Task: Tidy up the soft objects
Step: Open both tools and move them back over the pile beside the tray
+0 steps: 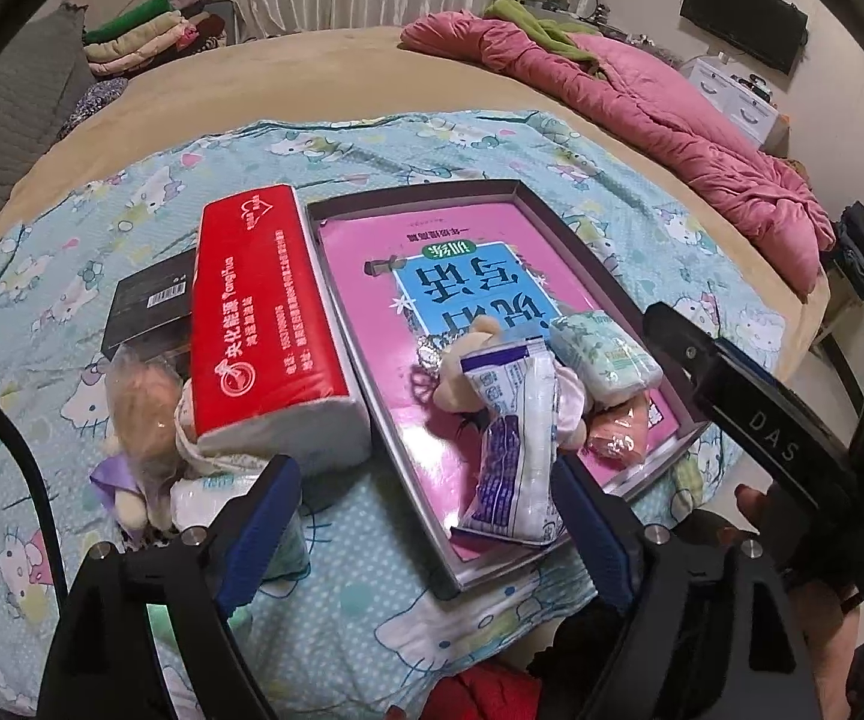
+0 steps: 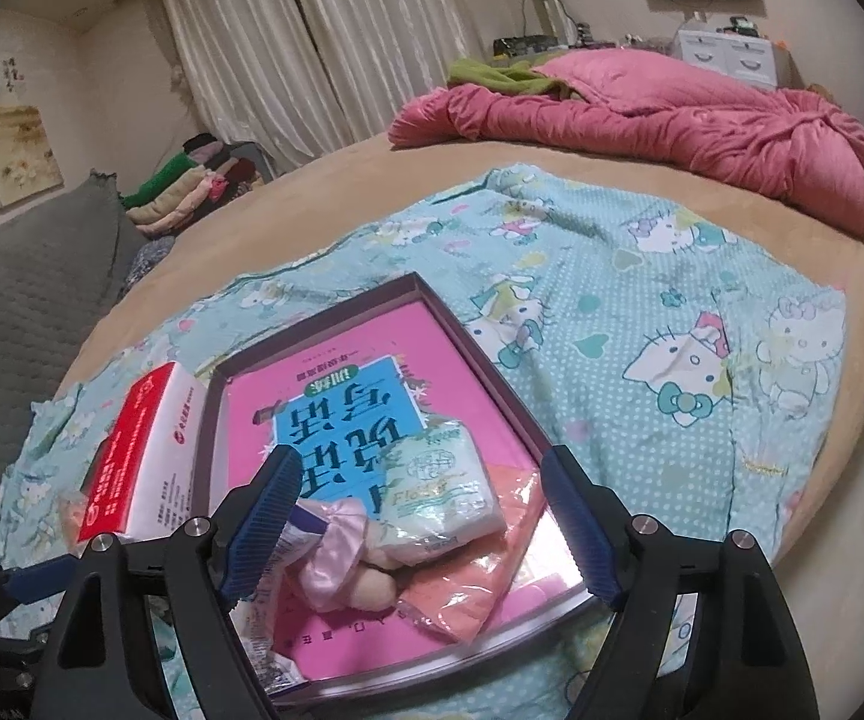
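A shallow box (image 1: 528, 204) (image 2: 480, 354) with a pink book inside lies on the Hello Kitty sheet. In it are a purple-white pouch (image 1: 516, 456), a small plush toy (image 1: 462, 372) (image 2: 348, 564), a green tissue pack (image 1: 603, 351) (image 2: 444, 486) and an orange packet (image 1: 618, 432) (image 2: 474, 576). A red tissue pack (image 1: 270, 324) (image 2: 138, 462) lies left of the box, with a wrapped plush doll (image 1: 138, 420) beside it. My left gripper (image 1: 426, 528) is open, its right finger beside the pouch. My right gripper (image 2: 426, 528) is open and empty above the box's near end.
A black box (image 1: 144, 306) lies behind the doll. A pink quilt (image 1: 642, 102) (image 2: 672, 126) is heaped at the far side of the round bed. Folded clothes (image 1: 144, 36) (image 2: 192, 186) are stacked at the back left. The right gripper's body (image 1: 750, 402) shows at the right.
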